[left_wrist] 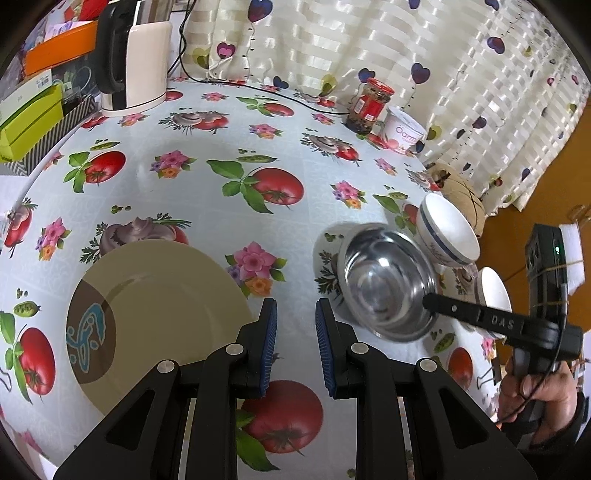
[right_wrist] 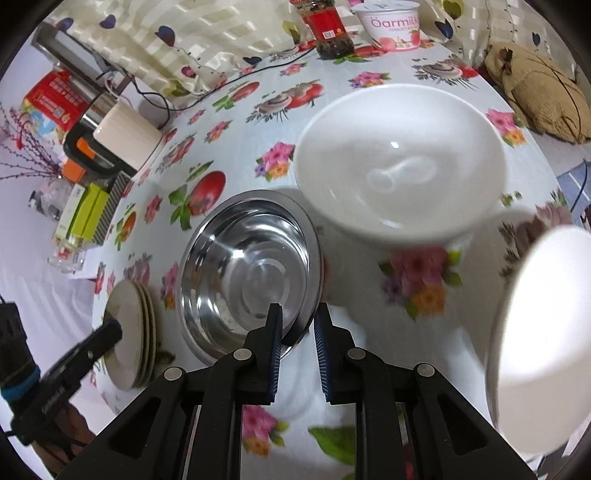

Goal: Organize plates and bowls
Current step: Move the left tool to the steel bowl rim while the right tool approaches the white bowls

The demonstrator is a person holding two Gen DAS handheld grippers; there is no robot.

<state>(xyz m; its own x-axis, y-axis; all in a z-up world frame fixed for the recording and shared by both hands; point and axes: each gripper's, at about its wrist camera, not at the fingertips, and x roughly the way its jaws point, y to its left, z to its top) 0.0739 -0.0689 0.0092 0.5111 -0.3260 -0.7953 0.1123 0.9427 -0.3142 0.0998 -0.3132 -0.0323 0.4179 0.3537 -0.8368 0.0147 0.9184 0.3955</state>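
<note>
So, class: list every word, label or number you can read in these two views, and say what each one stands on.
"Öarmilk": yogurt tub by the curtain.
"DAS": arm of the right claw.
Red label on the jar: too small to read.
Red box and green box print: blurred.
Lettering on the left claw arm: blurred.

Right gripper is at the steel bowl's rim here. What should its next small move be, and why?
Probably lift the steel bowl and carry it toward the white bowl. The right gripper looks closed on the bowl's near rim, the bowl sits apart from the white bowls, and the left gripper is empty by the plates.
</note>
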